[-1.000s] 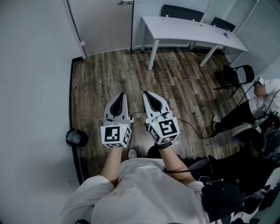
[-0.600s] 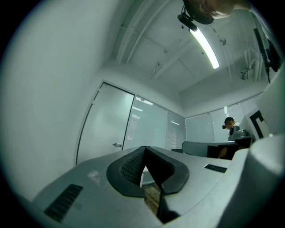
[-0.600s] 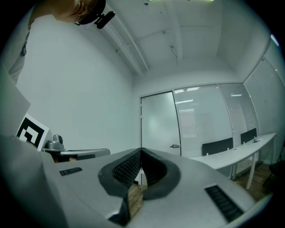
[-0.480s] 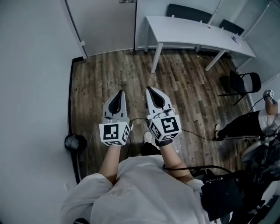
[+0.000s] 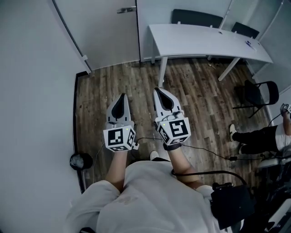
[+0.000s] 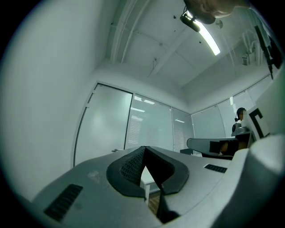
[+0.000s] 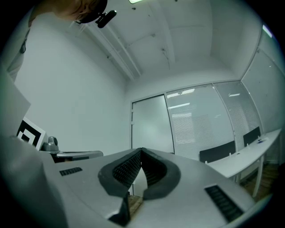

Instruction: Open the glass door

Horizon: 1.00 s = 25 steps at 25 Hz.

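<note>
The frosted glass door [image 5: 107, 32] stands shut at the far end of the wood floor, its metal handle [image 5: 126, 9] near the top edge of the head view. My left gripper [image 5: 122, 96] and right gripper [image 5: 162, 90] are held side by side above the floor, pointing at the door and well short of it. Both are shut with nothing between the jaws. In the left gripper view the door [image 6: 104, 127] and its handle [image 6: 116, 150] lie beyond the closed left gripper [image 6: 144, 148]. Ahead of the closed right gripper [image 7: 141, 150], the right gripper view shows the door [image 7: 151, 127].
A white wall [image 5: 32, 91] runs along the left. A white table [image 5: 209, 38] with black chairs [image 5: 195, 17] stands to the right of the door. A folding chair [image 5: 259, 93] and a seated person's legs [image 5: 257, 136] are at the right. A black round object [image 5: 81, 160] lies by the wall.
Both grippers have moved forward toward the door, still shut and side by side. The door handle and table have come nearer in the head view.
</note>
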{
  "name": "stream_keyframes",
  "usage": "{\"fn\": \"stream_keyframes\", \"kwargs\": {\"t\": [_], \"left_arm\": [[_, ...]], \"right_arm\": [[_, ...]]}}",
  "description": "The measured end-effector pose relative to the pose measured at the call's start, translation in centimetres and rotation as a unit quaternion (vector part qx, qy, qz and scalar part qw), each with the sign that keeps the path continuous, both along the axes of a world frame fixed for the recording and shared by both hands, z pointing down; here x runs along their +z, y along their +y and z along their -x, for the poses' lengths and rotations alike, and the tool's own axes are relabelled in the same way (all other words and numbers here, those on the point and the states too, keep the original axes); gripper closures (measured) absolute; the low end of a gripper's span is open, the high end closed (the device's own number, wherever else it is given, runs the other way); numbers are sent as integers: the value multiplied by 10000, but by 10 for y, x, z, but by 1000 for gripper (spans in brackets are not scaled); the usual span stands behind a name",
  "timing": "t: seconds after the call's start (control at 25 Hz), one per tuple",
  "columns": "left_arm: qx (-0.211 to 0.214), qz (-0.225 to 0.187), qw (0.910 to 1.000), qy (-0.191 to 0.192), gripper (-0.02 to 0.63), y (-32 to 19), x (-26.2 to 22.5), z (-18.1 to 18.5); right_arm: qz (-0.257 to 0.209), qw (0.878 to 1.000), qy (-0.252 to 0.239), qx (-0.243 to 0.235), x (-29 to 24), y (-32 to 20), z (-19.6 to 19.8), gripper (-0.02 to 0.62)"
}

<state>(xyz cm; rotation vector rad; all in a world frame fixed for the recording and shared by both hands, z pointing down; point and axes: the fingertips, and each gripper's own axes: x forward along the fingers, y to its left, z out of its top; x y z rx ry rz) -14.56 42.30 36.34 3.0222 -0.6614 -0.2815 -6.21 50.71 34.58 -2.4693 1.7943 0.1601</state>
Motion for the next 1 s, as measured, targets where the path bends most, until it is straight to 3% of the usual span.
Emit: {"fn": "stream_keyframes", "kwargs": {"t": [0.28,0.56,0.76,1.0], "left_arm": [[-109,86,9998,-154,603,-12,6,-52],[-111,30,9995,-284,603,-58,1,-89],[1,97,9996,-271,603,-112,18,-130],[348,52,9993,-107,603,-218,19,-210]], "right_arm": [[-32,9996,-259,-93,10,-14,-52,592],[-76,9991,-339,-244,5,-72,-80,594],[105,9992,-308,-241,24,-126,-107,592],[147,9998,-87,77,19,-233,-179,594]]}}
